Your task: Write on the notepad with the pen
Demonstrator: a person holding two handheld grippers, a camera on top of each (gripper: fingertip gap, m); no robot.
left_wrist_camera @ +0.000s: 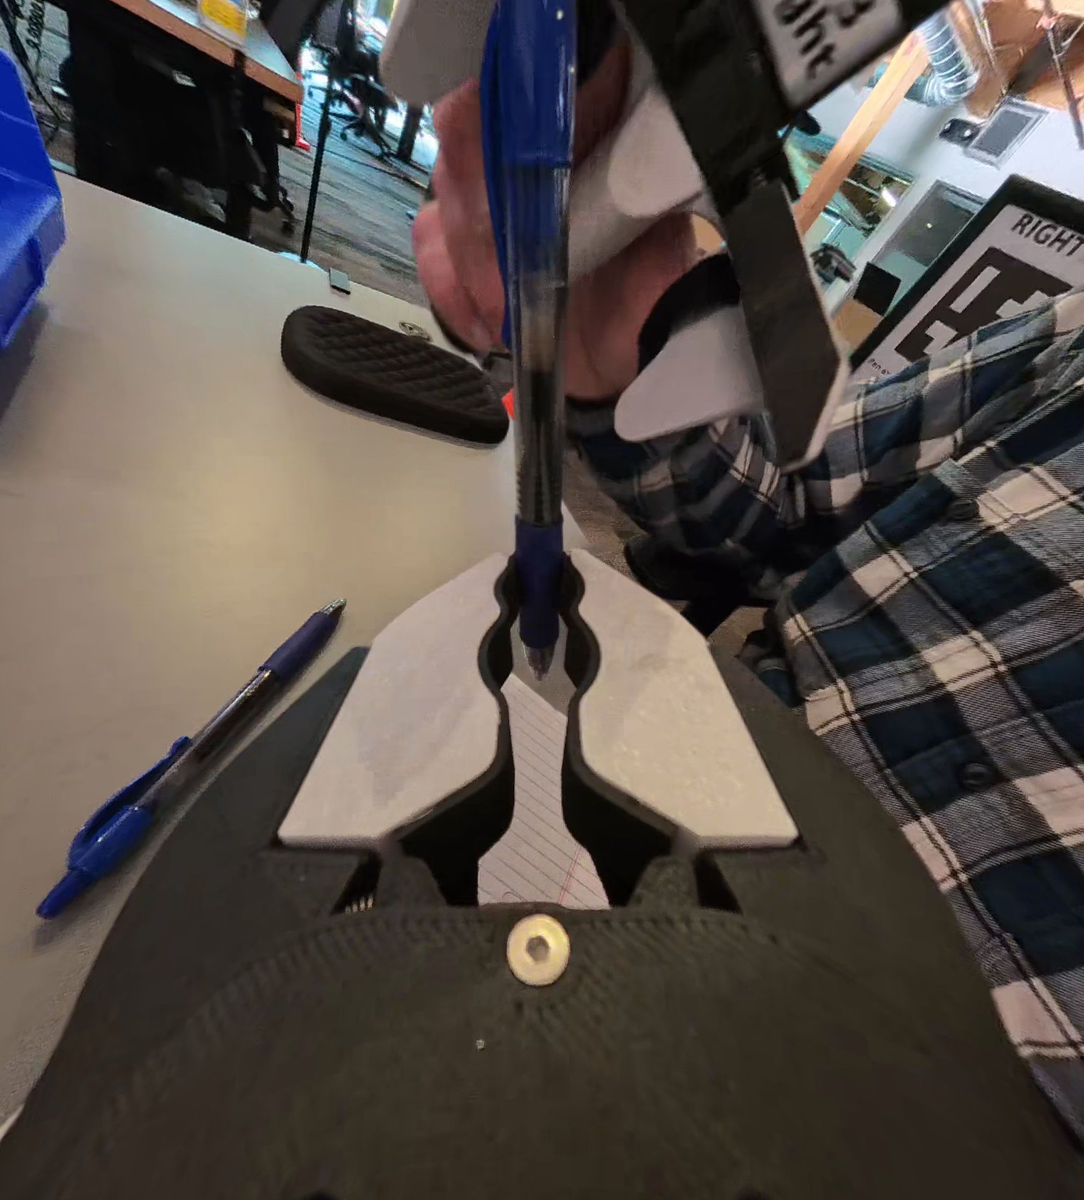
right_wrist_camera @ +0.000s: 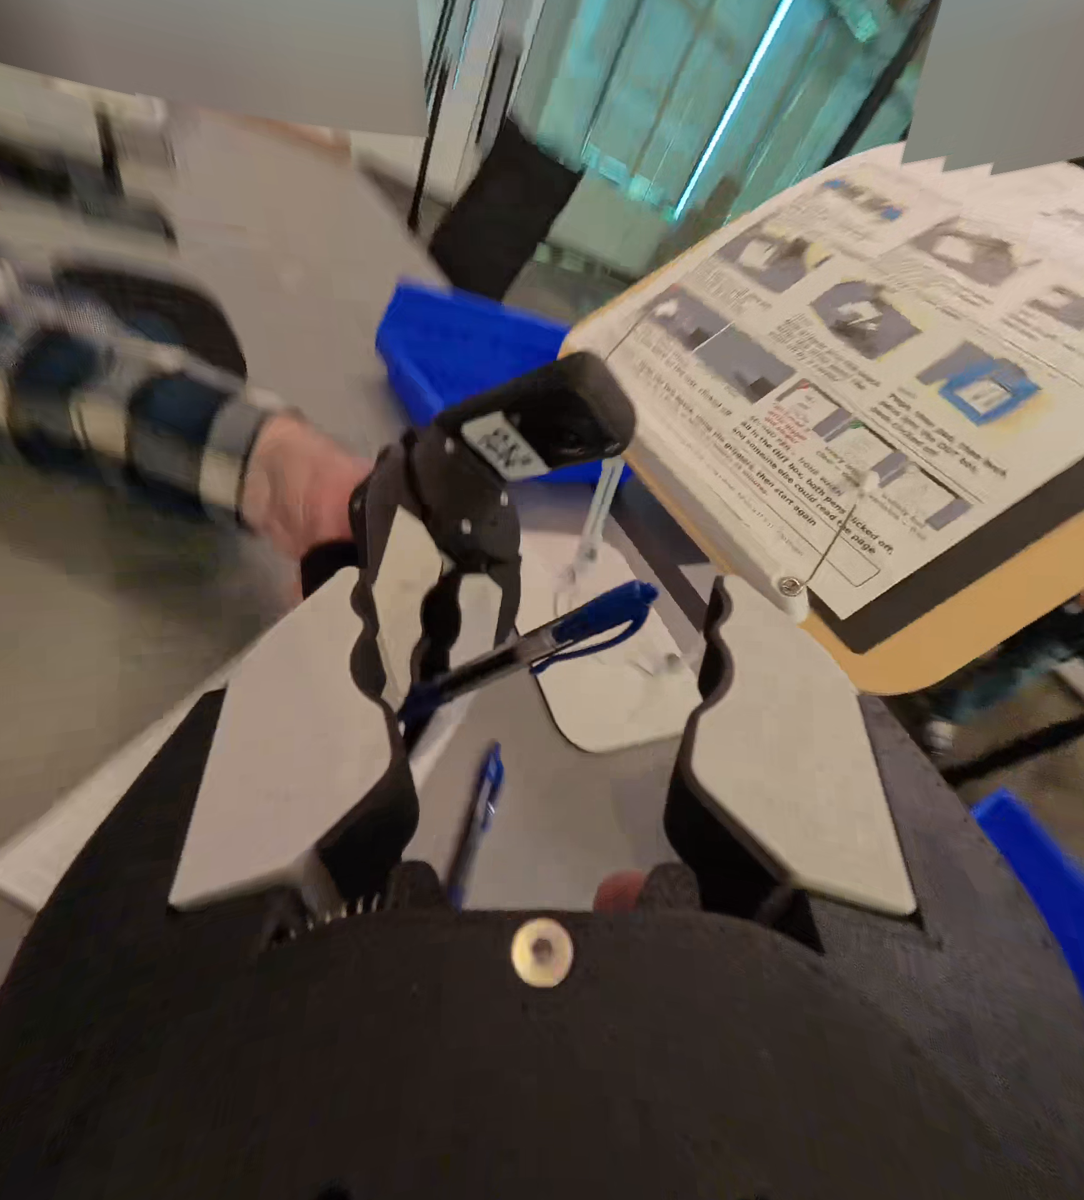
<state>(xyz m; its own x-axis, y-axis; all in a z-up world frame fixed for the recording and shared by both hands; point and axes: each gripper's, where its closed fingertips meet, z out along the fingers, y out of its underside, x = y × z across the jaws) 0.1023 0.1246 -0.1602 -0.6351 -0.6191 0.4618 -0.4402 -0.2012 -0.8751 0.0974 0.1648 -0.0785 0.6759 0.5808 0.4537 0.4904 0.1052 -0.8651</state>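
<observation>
Left wrist view shows my left jaws clamped on the pen (left_wrist_camera: 538,584); right jaws apart, so I'd lower its tip squarely onto the notepad (left_wrist_camera: 536,812).

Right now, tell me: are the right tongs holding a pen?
No: the right tongs stand wide open; the left tongs hold the pen.

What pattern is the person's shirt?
Dark blue and white plaid shirt, clearest in the left wrist view.

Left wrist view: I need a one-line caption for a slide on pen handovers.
Left gripper clamps a blue pen by its grip, tip over the notepad; a second pen lies on the table.
</observation>
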